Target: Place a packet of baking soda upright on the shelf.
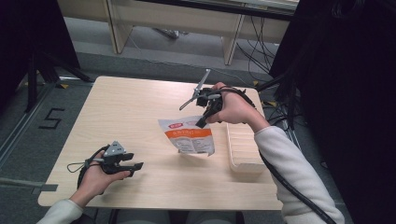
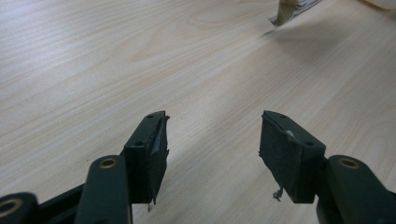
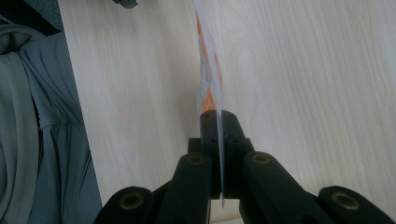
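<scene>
The orange-and-white pouch (image 1: pixel 187 136) hangs above mid-table, pinched at its top edge by the right gripper (image 1: pixel 201 122) — jaws closed flat on it. Best keep that pinch firm while moving. The left gripper (image 1: pixel 134 166) rests near-left — jaws wide apart, empty.

1. The left gripper (image 1: pixel 135 166) is black, topped by a grey three-cornered plate, with a black cable looped just behind that plate.
2. Its jaws are blocky, with small screw holes and brass-coloured pivot rivets below them.
3. The right gripper (image 1: pixel 201 122) is black too; a thick black cable runs from it along the white sleeve (image 1: pixel 289 168).
</scene>
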The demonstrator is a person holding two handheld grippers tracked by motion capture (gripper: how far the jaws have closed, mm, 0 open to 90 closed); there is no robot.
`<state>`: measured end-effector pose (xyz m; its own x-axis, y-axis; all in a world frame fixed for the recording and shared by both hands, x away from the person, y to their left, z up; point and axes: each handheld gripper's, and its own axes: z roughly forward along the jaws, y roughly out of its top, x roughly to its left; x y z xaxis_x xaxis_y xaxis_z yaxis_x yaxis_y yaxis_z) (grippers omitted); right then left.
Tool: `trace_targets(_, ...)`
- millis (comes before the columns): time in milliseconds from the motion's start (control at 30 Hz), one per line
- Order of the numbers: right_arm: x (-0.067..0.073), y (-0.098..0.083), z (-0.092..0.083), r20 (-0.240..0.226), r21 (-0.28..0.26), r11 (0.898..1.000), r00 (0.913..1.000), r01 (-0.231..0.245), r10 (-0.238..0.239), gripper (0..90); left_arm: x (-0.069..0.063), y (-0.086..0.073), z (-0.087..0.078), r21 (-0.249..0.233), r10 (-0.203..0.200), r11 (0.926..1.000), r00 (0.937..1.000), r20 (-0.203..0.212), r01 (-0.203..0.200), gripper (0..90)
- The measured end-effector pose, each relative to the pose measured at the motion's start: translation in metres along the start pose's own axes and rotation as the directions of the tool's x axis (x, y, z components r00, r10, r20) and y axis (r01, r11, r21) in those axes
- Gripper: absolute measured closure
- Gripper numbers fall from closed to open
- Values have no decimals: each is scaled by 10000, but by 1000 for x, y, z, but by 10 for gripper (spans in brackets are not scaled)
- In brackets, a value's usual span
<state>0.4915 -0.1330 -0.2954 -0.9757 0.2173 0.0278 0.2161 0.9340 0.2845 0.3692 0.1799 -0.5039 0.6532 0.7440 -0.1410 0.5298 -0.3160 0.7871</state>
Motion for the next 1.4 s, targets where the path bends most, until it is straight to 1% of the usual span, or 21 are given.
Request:
trace_targets(33,1,-1,-2,54,76,9996,9997,-255,255,900,0,0,0,13,16,10000,10000,-15,-16,411)
trace_targets(100,0,-3,-4,66,30,10000,10000,-73,73,900,0,0,0,25,22,10000,10000,-6,-22,410)
trace_targets(300,0,-10,-14,135,38,9994,9993,-352,352,900,0,0,0,58,29,10000,10000,-12,-29,410)
trace_targets(333,-2,-11,-14,125,-24,9999,9998,-150,150,900,0,0,0,51,10,10000,10000,-18,-10,410)
trace_targets(433,-1,-14,-18,159,28,9993,9992,-374,373,900,0,0,0,101,64,9999,10000,-14,-64,410)
trace_targets(467,-2,-15,-20,185,-2,9997,9995,-239,239,900,0,0,0,100,65,9999,10000,-13,-64,410)
trace_targets(500,-1,-15,-21,157,5,9988,9987,-494,494,900,0,0,0,111,73,9999,10000,-7,-73,410)
trace_targets(533,-2,-16,-22,139,46,9995,9994,-315,314,900,0,0,0,110,74,9999,10000,-8,-74,410)
trace_targets(667,-3,-19,-27,231,69,9992,9990,-388,386,900,0,0,0,94,72,9999,10000,-8,-72,410)
trace_targets(700,-4,-20,-29,172,31,9997,9995,-250,249,900,1,0,-1,158,146,9998,9999,-4,-146,410)
trace_targets(733,-3,-21,-30,231,84,9991,9988,-427,425,900,1,0,-1,150,131,9998,9999,-7,-131,410)
trace_targets(767,-4,-22,-31,197,15,9997,9995,-261,260,900,1,0,-1,162,135,9998,9999,-2,-135,411)
trace_targets(867,-4,-24,-34,121,-9,9992,9991,-404,404,900,0,0,0,139,105,9998,9999,-8,-105,411)
trace_targets(900,-3,-25,-35,155,12,9982,9980,-607,607,900,1,0,0,143,107,9998,9999,-9,-107,410)
trace_targets(1033,-6,-29,-38,176,55,9991,9990,-421,420,900,0,0,0,91,43,9999,10000,-22,-43,410)
trace_targets(1133,-5,-32,-41,233,29,9981,9978,-619,618,900,0,0,0,83,51,10000,10000,-34,-51,410)
trace_targets(1167,-5,-32,-42,223,38,9978,9976,-661,660,900,-1,0,1,-113,-104,9999,9999,-63,104,410)
trace_targets(1200,-6,-33,-43,181,-7,9986,9984,-535,535,900,0,0,0,118,62,9999,10000,-14,-62,410)
trace_targets(1233,-7,-35,-45,348,83,9984,9978,-567,564,900,0,0,0,107,64,9999,10000,-23,-64,410)
trace_targets(1333,-7,-37,-47,181,7,9978,9976,-667,666,900,0,0,0,111,78,9999,10000,-41,-78,410)
trace_targets(1400,-9,-38,-48,332,66,9990,9985,-434,432,900,0,0,0,95,103,9999,9999,-60,-102,410)
